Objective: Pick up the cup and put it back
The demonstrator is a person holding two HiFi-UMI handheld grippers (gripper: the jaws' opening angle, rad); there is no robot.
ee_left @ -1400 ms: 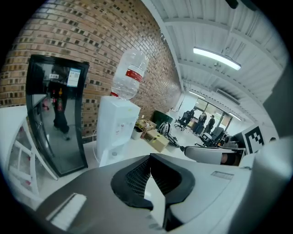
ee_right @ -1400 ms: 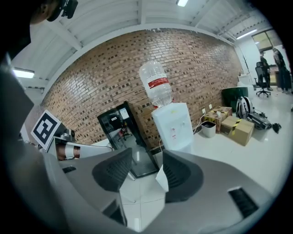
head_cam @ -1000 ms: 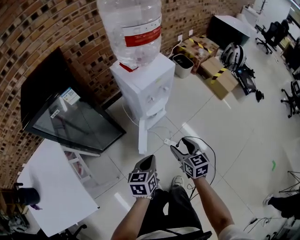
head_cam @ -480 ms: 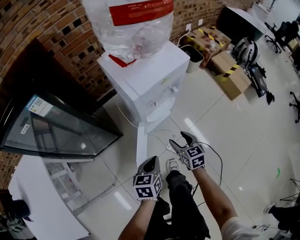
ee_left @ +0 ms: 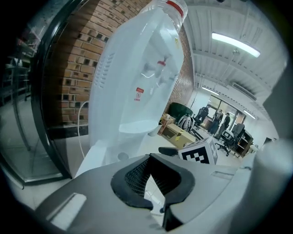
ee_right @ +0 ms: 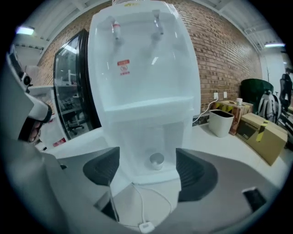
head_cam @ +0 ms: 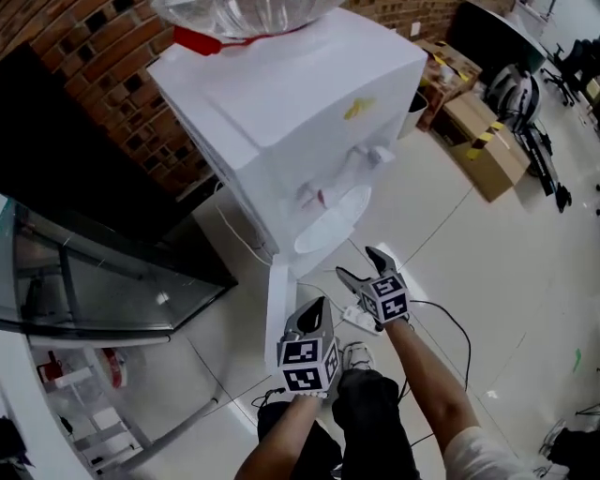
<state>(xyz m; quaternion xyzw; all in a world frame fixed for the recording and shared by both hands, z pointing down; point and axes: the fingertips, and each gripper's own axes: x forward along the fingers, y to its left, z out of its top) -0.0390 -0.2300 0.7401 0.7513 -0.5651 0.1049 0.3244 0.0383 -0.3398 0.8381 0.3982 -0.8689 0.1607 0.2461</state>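
Standing close at the white water dispenser, which backs onto the brick wall. Clear bottle seated on its top. Two taps on the front face, one with a red cap. Drip shelf below the taps.

Cup: small and pale, sitting in the open lower compartment of the dispenser, near the middle of that recess, mouth turned towards my right gripper's camera. From the head view I cannot see it. The compartment's white door stands swung out to the left of the opening.

Right gripper: jaws spread wide and opening. Nothing between the pads. The cup shows in the gap between them but lies well beyond, untouched. The gripper is held out in front of the lower compartment, pointing at it.

Left gripper: lower and nearer my body, jaws drawn together, pads meeting at the tips, holding nothing. It points up along the dispenser's side.

On the floor in front of the dispenser: a thin white cable ending in a plug. Dark glass-fronted cabinet to the left. To the right along the wall, a white bin and cardboard boxes.
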